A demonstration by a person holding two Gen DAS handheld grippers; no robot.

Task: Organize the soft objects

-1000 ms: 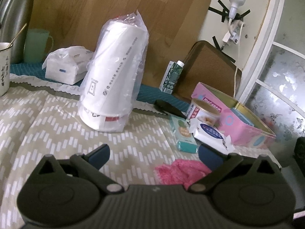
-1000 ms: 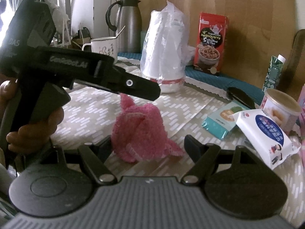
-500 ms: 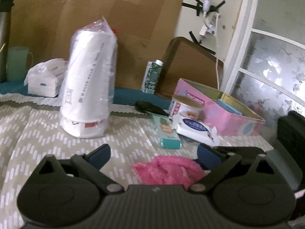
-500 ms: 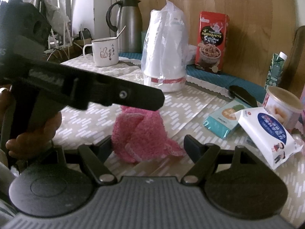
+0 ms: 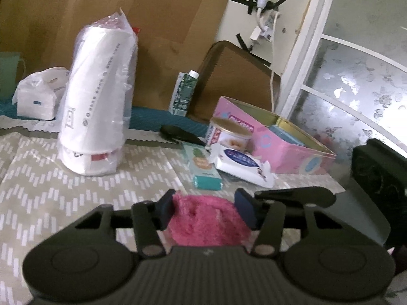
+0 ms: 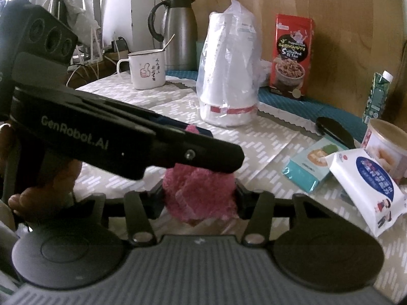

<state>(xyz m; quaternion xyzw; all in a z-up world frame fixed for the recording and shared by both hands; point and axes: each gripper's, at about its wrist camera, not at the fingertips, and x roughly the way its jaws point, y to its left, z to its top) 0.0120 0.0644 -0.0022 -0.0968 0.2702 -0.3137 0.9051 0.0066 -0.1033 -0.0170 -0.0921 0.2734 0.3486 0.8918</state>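
change: jaws of left gripper [image 5: 206, 209] and right gripper [image 6: 199, 198] have just been closing, earlier both stood wide beside the pink cloth [image 5: 207, 222] | place: cloth on patterned surface [image 5: 76, 190], between both pairs, each pinching it | look: fuzzy, crumpled, bunched in a lump
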